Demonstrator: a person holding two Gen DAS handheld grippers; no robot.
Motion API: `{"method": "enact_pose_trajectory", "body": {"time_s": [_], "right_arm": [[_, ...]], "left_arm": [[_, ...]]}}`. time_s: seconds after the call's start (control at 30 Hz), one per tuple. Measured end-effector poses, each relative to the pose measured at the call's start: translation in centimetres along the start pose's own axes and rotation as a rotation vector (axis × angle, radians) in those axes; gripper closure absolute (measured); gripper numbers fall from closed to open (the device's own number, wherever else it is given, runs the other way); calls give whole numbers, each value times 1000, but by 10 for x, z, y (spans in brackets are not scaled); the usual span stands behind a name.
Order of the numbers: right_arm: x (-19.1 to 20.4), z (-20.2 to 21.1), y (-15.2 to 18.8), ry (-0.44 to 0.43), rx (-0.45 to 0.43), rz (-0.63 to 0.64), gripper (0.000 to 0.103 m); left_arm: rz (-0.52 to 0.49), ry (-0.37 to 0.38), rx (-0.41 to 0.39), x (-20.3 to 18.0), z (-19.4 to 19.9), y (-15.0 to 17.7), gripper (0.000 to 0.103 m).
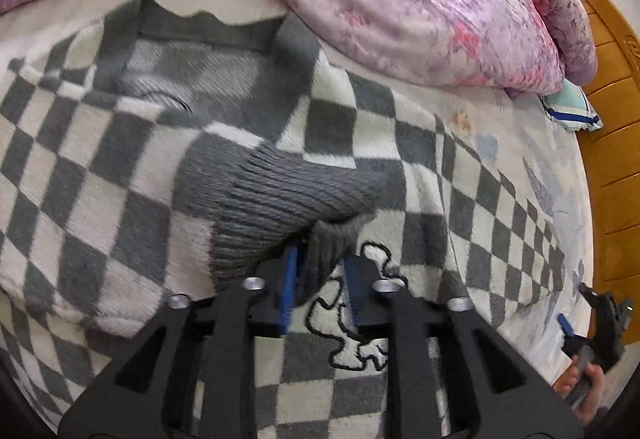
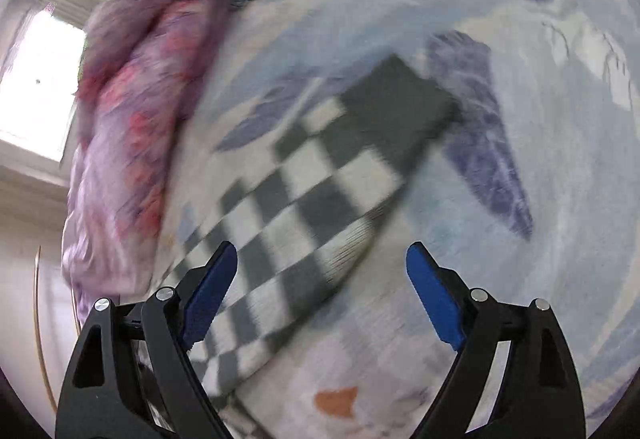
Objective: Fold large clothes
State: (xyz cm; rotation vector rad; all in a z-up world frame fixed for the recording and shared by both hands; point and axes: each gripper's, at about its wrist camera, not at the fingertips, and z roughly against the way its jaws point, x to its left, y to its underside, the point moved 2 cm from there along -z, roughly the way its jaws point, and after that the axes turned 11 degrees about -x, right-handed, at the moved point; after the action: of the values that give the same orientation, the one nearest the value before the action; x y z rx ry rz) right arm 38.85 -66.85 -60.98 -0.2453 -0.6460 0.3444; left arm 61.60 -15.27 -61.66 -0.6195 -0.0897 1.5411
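My left gripper (image 1: 320, 275) is clenched on the grey ribbed cuff (image 1: 280, 207) of one sleeve, and that sleeve is doubled across the chest of the checked sweater (image 1: 100, 159), cuff end toward me. The sweater lies spread on the bed sheet (image 1: 532, 175), its collar (image 1: 208, 27) toward the far edge where the pink quilt (image 1: 400, 7) is heaped, so the body's long axis runs away from my left fingers toward that heap.

My right gripper (image 2: 322, 291) hangs released, blue pads (image 2: 210, 295) wide apart and holding nothing. Ahead of it — blurred — the other sleeve (image 2: 312, 179) stretches out flat on the sheet, its dark cuff (image 2: 396, 107) at the far end. Its long axis runs diagonally away from the fingers, up and to the right, with the near part of the sleeve passing between and just beyond the open tips.

I judge the right hand is the nearer one for that sleeve — the move turns on reaching along the sleeve to the cuff. Whether the tips touch cloth I cannot tell.
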Motion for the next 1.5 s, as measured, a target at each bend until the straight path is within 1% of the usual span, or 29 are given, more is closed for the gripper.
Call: {"method": "enact_pose_trajectory", "body": {"time_s": [0.03,0.07,0.1,0.13,0.2,0.23,0.3,0.37,0.43,0.47,0.5,0.53,0.57,0.6,0.63,0.7,0.77,0.8,0.83,0.9,1.0,1.07,1.1,1.17,1.23,1.33,1.43,1.47,1.5], "right_arm": [[-5,-8,0,-8,23,-21,20],[-9,-15,0,10,47,-25,20],[-12,-18,-1,28,44,-22,20],[-14,-21,-3,37,29,-15,20],[-13,-23,-9,33,-3,-5,20],[-11,-27,-11,5,-9,-4,20],[-12,-41,-12,10,11,-28,20],[-22,-50,-12,-1,1,-93,19],[-27,-54,-15,-65,-45,-196,21],[-32,-56,-15,-80,-42,-246,30],[-33,-57,-17,-62,-32,-246,52],[-28,-56,-18,-18,-17,-183,62],[-22,-53,-19,2,-15,-131,88],[-8,-44,-19,16,-31,-39,95],[12,-28,-17,30,-73,78,95],[54,-1,-6,4,-135,243,95],[99,30,15,-42,-196,370,95],[126,47,30,-85,-228,428,95],[145,57,41,-121,-243,458,95],[201,83,81,-208,-269,546,95],[278,99,144,-321,-261,652,95],[331,105,204,-393,-230,730,95],[357,107,241,-429,-207,783,95],[390,105,304,-452,-181,875,95],[415,96,369,-470,-120,951,95],[429,61,468,-436,-14,1042,95],[426,23,526,-390,106,1081,93],[422,8,541,-359,148,1088,86],[418,-3,553,-323,194,1106,82]], "left_arm": [[22,34,9,1,2,5,45],[33,44,-12,1,6,7,45],[44,52,-47,2,15,10,43],[57,65,-74,3,22,12,36],[98,69,-120,13,41,15,32],[114,37,-145,22,48,16,31],[126,-57,-131,39,47,17,31],[149,-109,-115,57,44,18,31],[132,-222,-83,74,38,18,32],[141,-245,-51,85,29,19,32],[152,-232,-25,93,24,20,32],[147,-228,14,100,12,22,32],[126,-230,32,102,5,22,32],[98,-227,44,101,1,22,32],[68,-231,54,99,-2,22,32],[19,-227,77,96,-3,19,32],[26,-161,80,99,8,16,31],[41,-112,65,103,20,15,31],[50,-87,49,107,31,14,31],[67,-54,8,122,60,10,30],[98,-81,-45,156,103,2,30],[93,-115,-69,180,125,-4,30],[87,-132,-79,193,134,-6,30],[88,-168,-96,219,152,-10,30],[106,-193,-103,245,165,-15,30],[133,-216,-103,288,183,-13,30],[159,-230,-104,315,192,-7,30],[169,-236,-101,324,194,-5,30],[179,-241,-91,331,195,-3,30]]}}
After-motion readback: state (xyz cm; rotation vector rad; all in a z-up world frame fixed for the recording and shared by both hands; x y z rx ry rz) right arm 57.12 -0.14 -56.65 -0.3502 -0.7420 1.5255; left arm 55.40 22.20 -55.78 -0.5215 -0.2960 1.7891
